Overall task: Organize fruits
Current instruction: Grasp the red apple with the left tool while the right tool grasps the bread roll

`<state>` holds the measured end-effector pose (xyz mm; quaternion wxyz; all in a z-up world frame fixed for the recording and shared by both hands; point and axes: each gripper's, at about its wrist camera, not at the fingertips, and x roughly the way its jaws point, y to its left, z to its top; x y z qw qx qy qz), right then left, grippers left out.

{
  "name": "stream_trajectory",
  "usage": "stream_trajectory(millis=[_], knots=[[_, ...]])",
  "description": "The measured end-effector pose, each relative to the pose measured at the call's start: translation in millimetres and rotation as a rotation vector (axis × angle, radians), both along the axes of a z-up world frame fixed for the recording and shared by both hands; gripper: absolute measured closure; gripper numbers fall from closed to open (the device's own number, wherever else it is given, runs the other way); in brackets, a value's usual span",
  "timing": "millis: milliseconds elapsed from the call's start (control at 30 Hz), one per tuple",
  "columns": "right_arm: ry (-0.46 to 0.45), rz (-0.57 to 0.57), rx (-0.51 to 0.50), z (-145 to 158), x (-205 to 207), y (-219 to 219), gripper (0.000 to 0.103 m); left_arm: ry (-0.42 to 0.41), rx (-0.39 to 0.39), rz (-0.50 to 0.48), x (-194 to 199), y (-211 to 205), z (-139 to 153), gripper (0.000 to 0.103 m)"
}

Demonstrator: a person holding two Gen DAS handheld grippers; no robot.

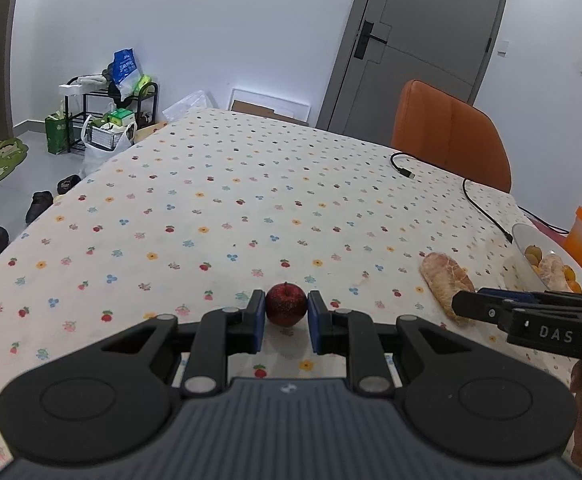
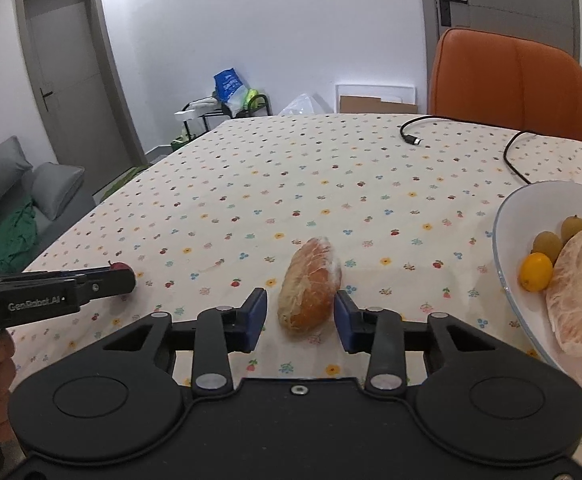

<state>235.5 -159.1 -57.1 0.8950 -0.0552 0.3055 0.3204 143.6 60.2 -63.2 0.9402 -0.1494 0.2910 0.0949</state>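
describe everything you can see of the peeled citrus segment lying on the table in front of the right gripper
The peeled citrus segment is a long, plump wedge, orange-pink flesh under whitish pith and membrane. It lies on its side on the floral tablecloth, pointing away from the camera. It sits between the open blue-padded fingers of the right gripper; the right pad looks very close or touching, the left stands apart. The white bowl holding a similar segment is to its right, not touching. In the left wrist view it lies partly behind the right gripper's tip.

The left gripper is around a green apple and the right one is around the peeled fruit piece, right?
Not quite. The apple is red, as the left wrist view shows. The left gripper is around it, and the right gripper is around the fruit piece.
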Motion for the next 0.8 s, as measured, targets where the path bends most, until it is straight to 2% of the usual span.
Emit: stream_trajectory(millis=[300, 533, 567, 633, 800], knots=[[0.002, -0.023, -0.017, -5, 13, 10, 0.059, -0.003, 0.002, 0.002, 6, 0, -3, 0.082], [-0.036, -0.029, -0.090, -7, 14, 31, 0.058, -0.003, -0.006, 0.002, 10, 2, -1, 0.082], [-0.043, -0.026, -0.098, -7, 13, 33, 0.059, -0.003, -0.005, 0.001, 10, 1, -1, 0.082], [-0.055, -0.021, -0.106, -8, 11, 34, 0.068, -0.004, -0.005, -0.001, 9, 1, -1, 0.082], [-0.030, -0.002, -0.057, -4, 8, 24, 0.070, -0.007, 0.002, -0.005, 7, -3, 2, 0.082]])
